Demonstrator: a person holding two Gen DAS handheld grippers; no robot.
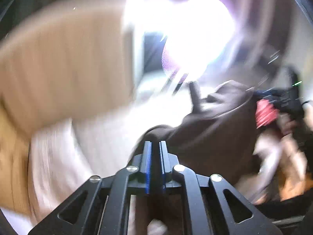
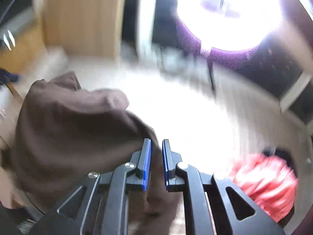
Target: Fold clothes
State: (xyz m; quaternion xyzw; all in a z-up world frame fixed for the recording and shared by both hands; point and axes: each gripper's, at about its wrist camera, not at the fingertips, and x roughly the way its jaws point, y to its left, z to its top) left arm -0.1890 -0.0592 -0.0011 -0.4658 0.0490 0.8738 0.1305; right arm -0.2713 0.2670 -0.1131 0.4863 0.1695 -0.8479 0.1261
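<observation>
Left wrist view: left gripper [image 1: 156,145], blue-padded jaws nearly together, clamps an edge of the dark brown cloth garment [image 1: 211,129], which stretches rightward, off the pale surface [image 1: 109,137]. Right wrist view: right gripper [image 2: 156,143], jaws slightly parted, with the same garment [image 2: 68,125] passing between them; whether the pads press it cannot be told. Red crumpled fabric [image 2: 266,184] lies lower right.

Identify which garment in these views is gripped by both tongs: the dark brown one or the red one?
The dark brown garment: its fabric runs between both tongs' blue pads, left tongs and right tongs. The red garment lies apart, untouched.
</observation>
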